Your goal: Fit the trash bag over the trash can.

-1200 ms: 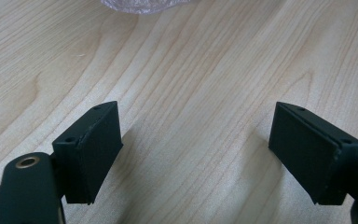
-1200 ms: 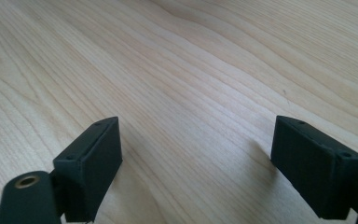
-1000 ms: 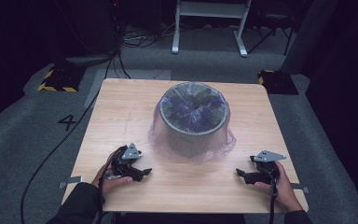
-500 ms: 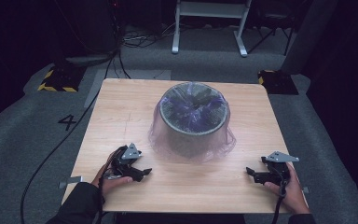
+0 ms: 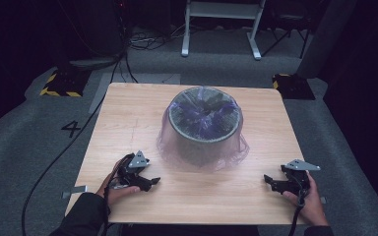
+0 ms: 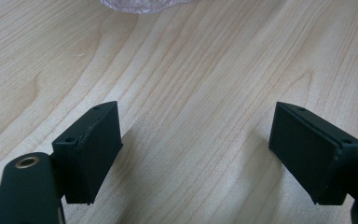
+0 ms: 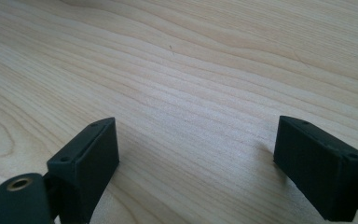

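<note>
Right gripper (image 5: 274,181): resting low on the near right part of the table (image 5: 128,128), jaws standing wide apart with bare wood between them in the right gripper view; it has been sliding outward toward the right edge over the last second, away from the bin.
Left gripper (image 5: 146,181): sitting on the near left of the table in the same spot as a second ago, jaws spread with nothing between them; the hem of the bag (image 6: 142,4) is peeking in at the top of the left gripper view.
Bin (image 5: 204,129): standing upright mid-table, between and beyond both grippers, apart from each.
Bag: purple liner draping over the bin's rim and down its sides, its skirt pooling on the wood.
Meaning: both tools are idling clear of the lined bin, so the lining looks finished, or not yet resumed.
</note>
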Demonstrator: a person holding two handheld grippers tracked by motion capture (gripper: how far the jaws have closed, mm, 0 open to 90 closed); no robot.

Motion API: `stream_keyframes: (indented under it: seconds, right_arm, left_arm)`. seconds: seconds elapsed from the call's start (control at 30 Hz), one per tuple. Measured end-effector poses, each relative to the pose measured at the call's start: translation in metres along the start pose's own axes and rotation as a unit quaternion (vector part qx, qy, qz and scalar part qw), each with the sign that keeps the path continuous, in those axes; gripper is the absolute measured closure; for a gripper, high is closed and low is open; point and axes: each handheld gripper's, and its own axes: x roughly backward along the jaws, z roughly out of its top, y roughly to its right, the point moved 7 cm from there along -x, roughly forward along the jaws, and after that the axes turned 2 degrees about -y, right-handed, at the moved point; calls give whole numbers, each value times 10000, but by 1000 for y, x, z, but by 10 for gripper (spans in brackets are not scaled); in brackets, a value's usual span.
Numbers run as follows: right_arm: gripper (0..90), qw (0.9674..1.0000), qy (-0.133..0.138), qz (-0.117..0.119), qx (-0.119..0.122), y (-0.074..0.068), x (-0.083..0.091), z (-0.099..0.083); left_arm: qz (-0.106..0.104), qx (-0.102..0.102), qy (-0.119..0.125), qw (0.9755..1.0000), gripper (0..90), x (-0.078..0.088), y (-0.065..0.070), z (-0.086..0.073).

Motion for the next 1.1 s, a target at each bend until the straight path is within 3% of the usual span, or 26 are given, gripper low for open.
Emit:
stream_keyframes:
  seconds: [1.1]
  right_arm:
    - [138,10000,-2,-9,-3,0,0,0]
  left_arm:
    - [-69,-17,-6,10000,152,-1,0,1]
